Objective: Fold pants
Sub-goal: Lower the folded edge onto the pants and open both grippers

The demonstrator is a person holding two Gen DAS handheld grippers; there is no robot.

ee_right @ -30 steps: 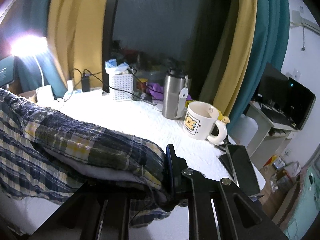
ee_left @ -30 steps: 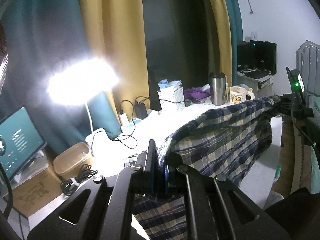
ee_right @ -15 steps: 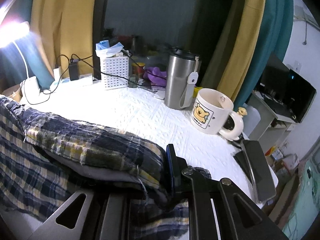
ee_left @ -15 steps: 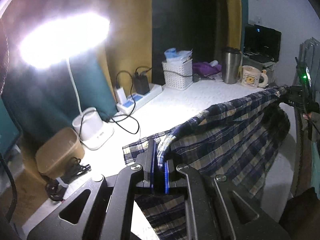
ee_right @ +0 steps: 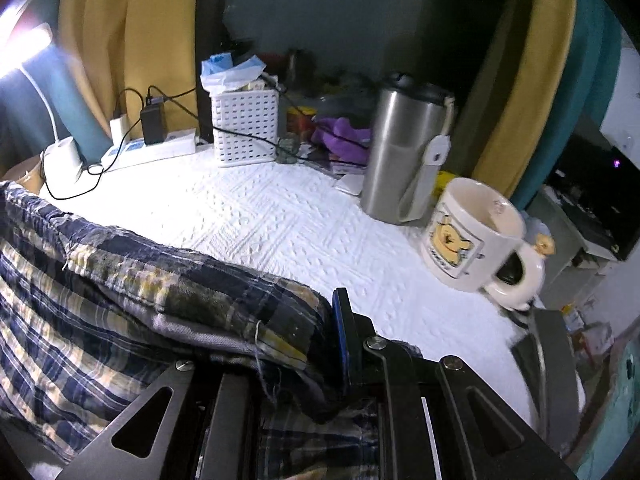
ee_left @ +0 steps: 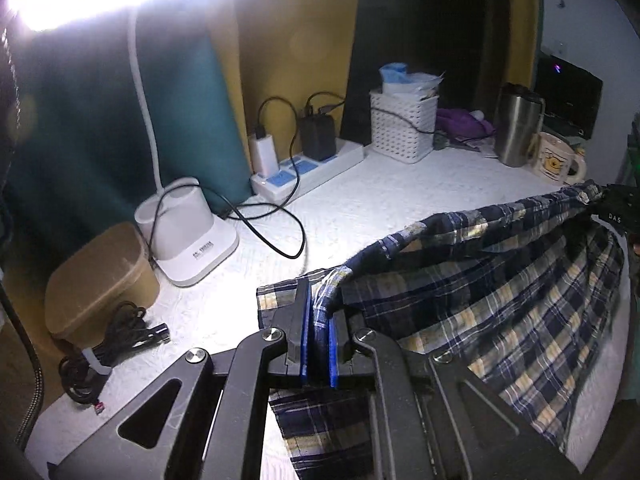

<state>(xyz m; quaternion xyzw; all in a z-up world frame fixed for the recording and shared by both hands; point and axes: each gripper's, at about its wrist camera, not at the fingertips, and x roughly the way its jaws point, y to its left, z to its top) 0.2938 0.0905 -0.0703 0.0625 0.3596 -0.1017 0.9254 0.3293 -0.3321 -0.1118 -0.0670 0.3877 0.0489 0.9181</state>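
The left gripper [ee_left: 319, 336], black with blue pads, has its fingers pinched together on one end of the top edge of the navy, cream and yellow plaid flannel pants [ee_left: 500, 300], with the cloth squeezed into the narrow slot between the pads. The right gripper [ee_right: 304, 344] is likewise clamped on the other end of that edge; in its own view the bunched fabric [ee_right: 140, 300] covers one finger, so only the blue-lined finger on the right shows, and in the left wrist view it appears at the far right [ee_left: 618, 210] with the cloth running into it. The pants hang as a sheet stretched between the two grippers above the white textured table cover [ee_left: 360, 216], their lower part draping down at the near edge. Along the far side of the table stand a white desk lamp with a block base [ee_left: 188, 236] at the left, a white power strip with blue sockets [ee_left: 308, 168], a white perforated plastic basket [ee_left: 402, 128], a brushed steel tumbler [ee_right: 404, 152] and, at the right, a cream mug printed with a yellow bear [ee_right: 472, 236]. A tan lidded box [ee_left: 100, 276] and a coiled black cable [ee_left: 108, 344] sit at the near left.
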